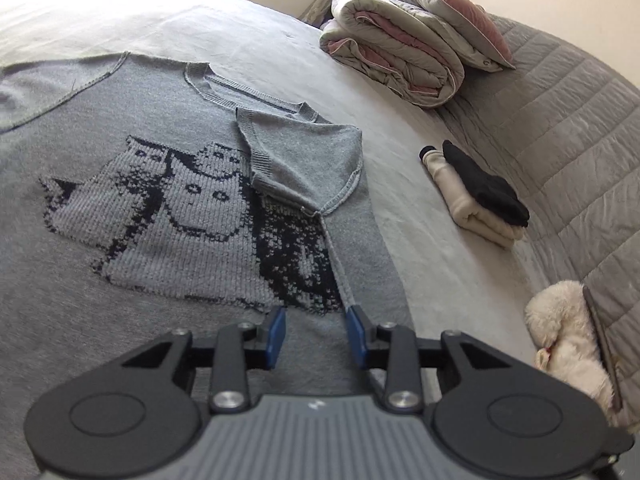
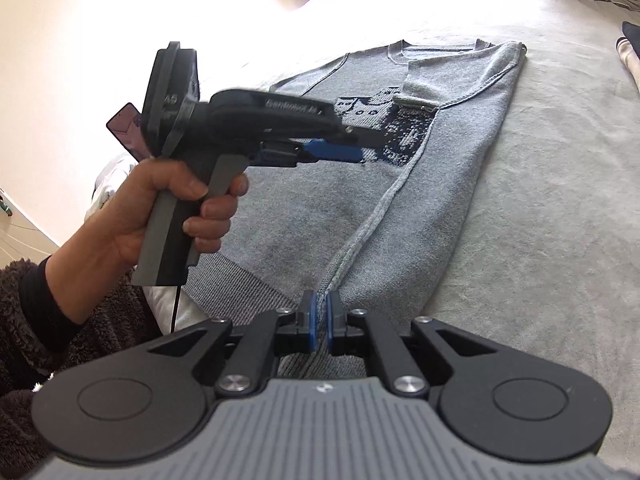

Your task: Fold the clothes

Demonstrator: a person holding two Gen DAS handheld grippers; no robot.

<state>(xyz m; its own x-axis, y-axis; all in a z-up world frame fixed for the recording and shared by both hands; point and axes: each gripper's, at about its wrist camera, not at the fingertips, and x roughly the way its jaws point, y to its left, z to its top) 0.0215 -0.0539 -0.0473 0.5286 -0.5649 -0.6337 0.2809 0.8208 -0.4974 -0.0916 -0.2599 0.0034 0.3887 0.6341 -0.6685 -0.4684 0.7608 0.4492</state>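
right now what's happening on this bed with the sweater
A person is folding a grey knit sweater spread on the bed, one claw in each hand. The right side and its sleeve are already turned in over the front. The right claw is shut on the folded edge near the hem. The left claw is open above the sweater, gripping nothing. A few folded clothes lie to the side.
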